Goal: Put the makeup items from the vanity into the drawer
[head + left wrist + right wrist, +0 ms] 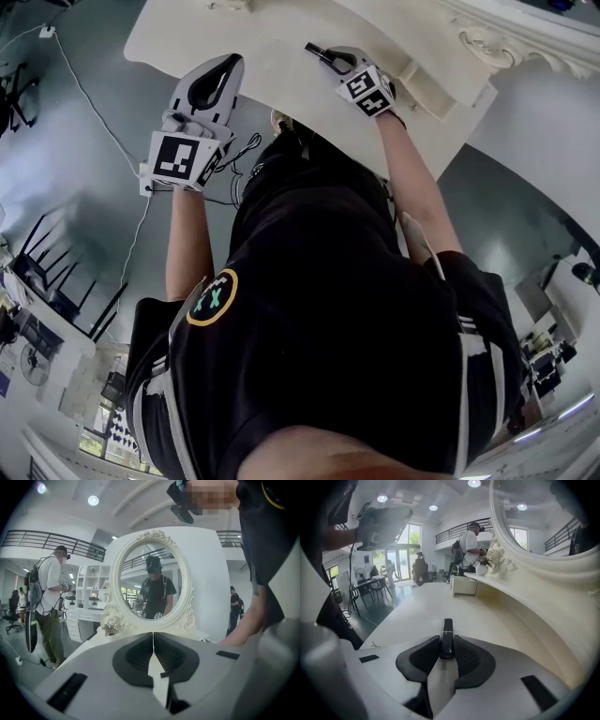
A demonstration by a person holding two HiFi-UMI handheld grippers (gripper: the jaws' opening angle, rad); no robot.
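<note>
Head view: right gripper [330,58] is held over the vanity top [178,37], left gripper [225,66] parked at its near edge; left gripper view: jaws pressed together, empty, mirror [152,573] faced; right gripper view: slim black tube [447,637] is clamped, long axis along the jaws, bare top ahead - drawer not seen, presumably below the front edge.

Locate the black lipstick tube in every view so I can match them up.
Head view: black lipstick tube at top centre, at the right gripper's tips.
Left gripper view: not in it.
Right gripper view: lower centre, clamped between the jaws.
Shared landmark: the carved white mirror frame.
</note>
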